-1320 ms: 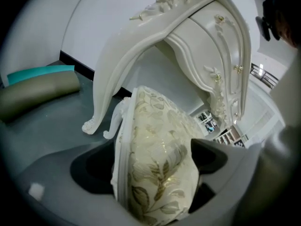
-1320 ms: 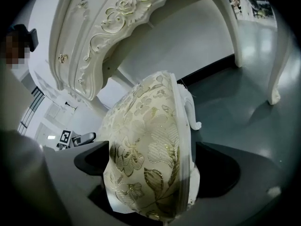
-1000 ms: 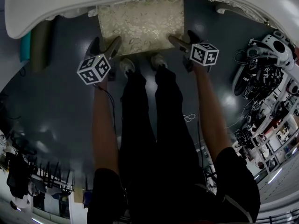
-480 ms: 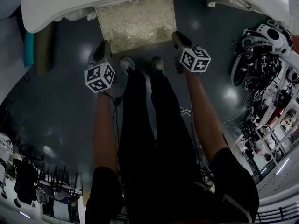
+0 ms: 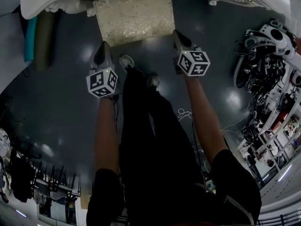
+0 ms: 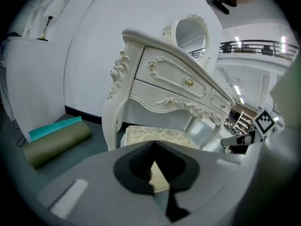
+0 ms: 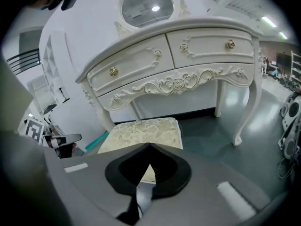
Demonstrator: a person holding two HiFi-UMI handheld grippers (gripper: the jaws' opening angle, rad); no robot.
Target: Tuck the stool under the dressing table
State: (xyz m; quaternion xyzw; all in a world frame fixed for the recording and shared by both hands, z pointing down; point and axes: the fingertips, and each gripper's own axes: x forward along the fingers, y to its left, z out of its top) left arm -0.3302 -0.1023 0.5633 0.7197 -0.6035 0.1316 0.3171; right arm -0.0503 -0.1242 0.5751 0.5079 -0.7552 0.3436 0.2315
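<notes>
Lately altered, first entry: left gripper (image 5: 100, 54) and right gripper (image 5: 179, 37), jaws just brought from wide apart to fully together. Nothing pinched between them in either gripper view; only floor and seat visible past the closed tips.

Second entry: both grippers raised and drawn back from the stool (image 5: 135, 15). A second ago set against its two near corners; now clear of it, on the side away from the dressing table (image 5: 33, 6).

Location of stool: between the front legs of the dressing table. Far part of the cream patterned seat beneath the tabletop edge, near part projecting out from under it in the head view.

Bearing on task: read as a release after the push. Tucking judged done or very nearly so. Seat not wholly covered by the dressing table, so one more nudge possibly wanted.

Pose: forearms stretched forward, one to each side of the person's legs (image 5: 141, 117). Both grippers tilted downward toward the dressing table, aimed at the stool's near edge, level with one another.

Also noted: olive roll (image 5: 42, 39) on the floor beside the dressing table's left leg, untouched.
</notes>
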